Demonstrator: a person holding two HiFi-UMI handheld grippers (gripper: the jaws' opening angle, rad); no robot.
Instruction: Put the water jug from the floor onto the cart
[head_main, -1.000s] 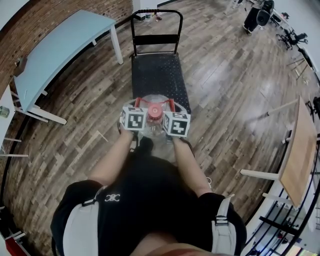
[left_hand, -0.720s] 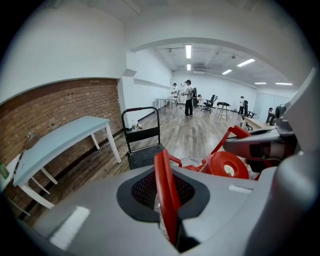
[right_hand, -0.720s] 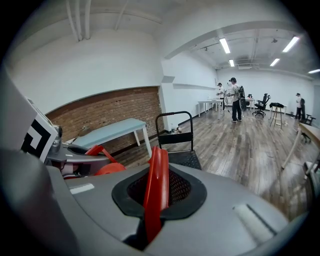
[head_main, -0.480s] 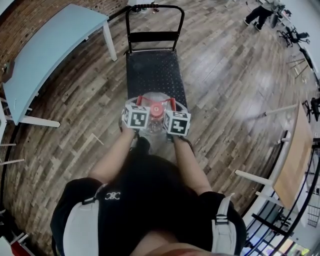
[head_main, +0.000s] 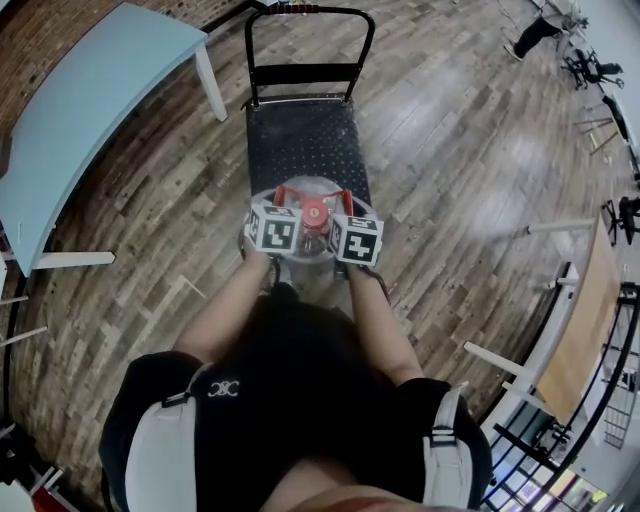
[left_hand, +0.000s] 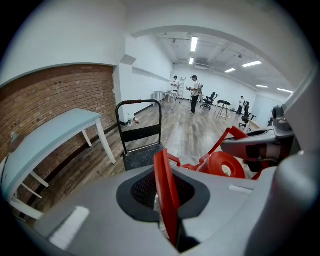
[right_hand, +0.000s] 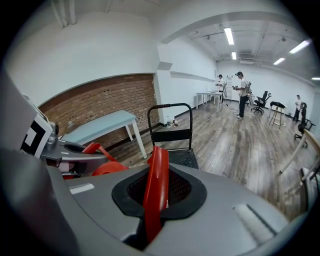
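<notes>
Head view, L tongs (head_main: 285, 200), R tongs (head_main: 344, 203) down-tilted, clamping jug (head_main: 312, 186)

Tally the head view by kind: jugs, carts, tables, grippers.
water jug: 1
cart: 1
tables: 2 (light blue table, wooden table)
grippers: 2 (left gripper, right gripper)
Total: 6

No word, number or brand name can be read anywhere in the room. A white emblem (head_main: 224, 390) on the person's black clothing (head_main: 300, 420) is too small to decipher. The marker cubes (head_main: 272, 229) carry only black-and-white square patterns.
</notes>
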